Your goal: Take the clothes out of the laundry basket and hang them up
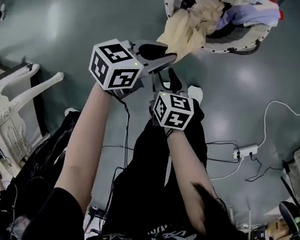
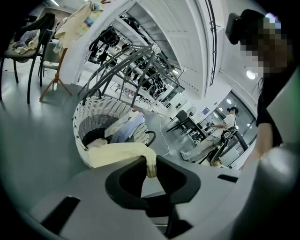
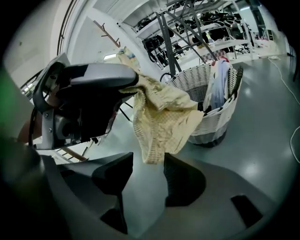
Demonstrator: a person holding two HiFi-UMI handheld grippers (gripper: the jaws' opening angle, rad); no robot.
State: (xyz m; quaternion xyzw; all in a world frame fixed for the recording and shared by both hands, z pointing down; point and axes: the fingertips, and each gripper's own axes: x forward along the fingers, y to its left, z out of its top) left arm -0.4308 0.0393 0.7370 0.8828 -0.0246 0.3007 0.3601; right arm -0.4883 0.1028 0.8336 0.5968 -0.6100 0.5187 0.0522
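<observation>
A pale yellow garment (image 1: 186, 31) trails out of the white wicker laundry basket (image 1: 242, 46) at the top of the head view. My left gripper (image 1: 161, 55) is shut on one edge of it; in the left gripper view the cloth (image 2: 119, 153) runs from the basket (image 2: 89, 110) into the closed jaws (image 2: 151, 168). In the right gripper view the garment (image 3: 161, 112) hangs from the left gripper (image 3: 133, 82), its lower end just beyond my right gripper (image 3: 147, 161), which stands open and holds nothing. The right gripper (image 1: 170, 80) sits just below the left one.
More clothes (image 1: 251, 15) fill the basket. A white chair (image 1: 9, 103) stands at the left, and a power strip (image 1: 246, 151) with cables lies on the floor at the right. A wooden rack (image 2: 61, 61) and a black chair (image 2: 28, 42) stand beyond the basket.
</observation>
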